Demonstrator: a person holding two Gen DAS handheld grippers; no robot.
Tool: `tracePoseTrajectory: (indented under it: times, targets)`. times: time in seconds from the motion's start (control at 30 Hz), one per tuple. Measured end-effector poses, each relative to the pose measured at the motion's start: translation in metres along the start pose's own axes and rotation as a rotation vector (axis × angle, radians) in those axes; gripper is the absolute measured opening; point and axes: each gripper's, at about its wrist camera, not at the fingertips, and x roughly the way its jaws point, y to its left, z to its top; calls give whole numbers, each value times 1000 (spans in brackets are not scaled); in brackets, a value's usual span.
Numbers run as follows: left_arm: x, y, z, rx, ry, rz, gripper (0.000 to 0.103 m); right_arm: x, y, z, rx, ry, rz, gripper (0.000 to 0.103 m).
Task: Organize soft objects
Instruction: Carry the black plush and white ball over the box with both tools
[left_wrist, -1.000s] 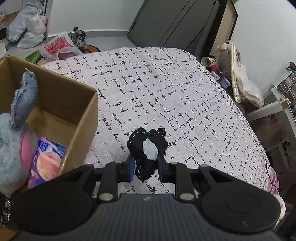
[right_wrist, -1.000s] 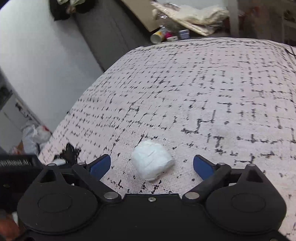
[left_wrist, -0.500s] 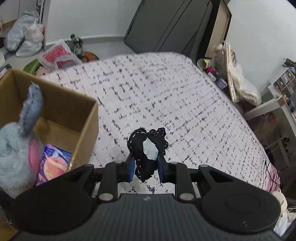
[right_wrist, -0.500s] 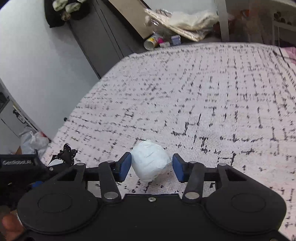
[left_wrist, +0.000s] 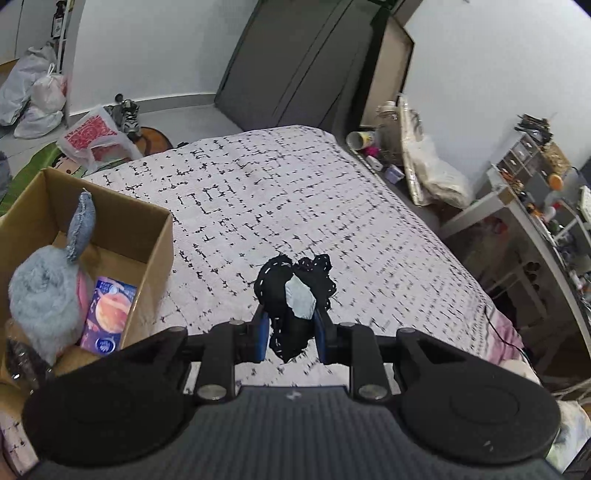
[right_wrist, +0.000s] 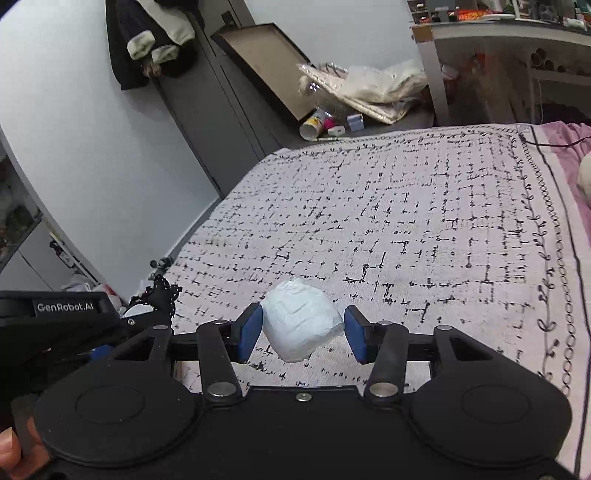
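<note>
Above the bedspread (right_wrist: 424, 221) — left gripper (left_wrist: 290, 334) clamped on black fabric (left_wrist: 284, 295), right gripper (right_wrist: 303, 334) on white bundle (right_wrist: 299, 319).

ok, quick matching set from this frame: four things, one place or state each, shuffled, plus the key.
1. black lace cloth
2. white bundle
3. grey plush toy
4. paper cup

A. on its side on the floor
B. in the cardboard box
C. in the right gripper
D. in the left gripper

Pairs: 1-D, 2-C, 3-B, 4-A

Cardboard box (left_wrist: 147, 236) cut off left; plush toy's (left_wrist: 44, 295) underside hidden
</note>
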Motion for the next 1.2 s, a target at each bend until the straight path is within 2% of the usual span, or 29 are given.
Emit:
tracePoseTrajectory:
  times: [0.17,0.57,0.77,1.2]
  targets:
    - [-23,1,-7,39,10,-23,24,-24,7,1,0,-28,11,48]
    - [-82,16,-16,114,1,-20,24,-84,23,0,-16,-102,40,48]
    - [-106,30,-12,121,-21,-26,24,-103,38,-4,-41,-116,60,48]
    - [-126,71,1,72,-25,-1,24,-115,70,-15,-93,-108,83,48]
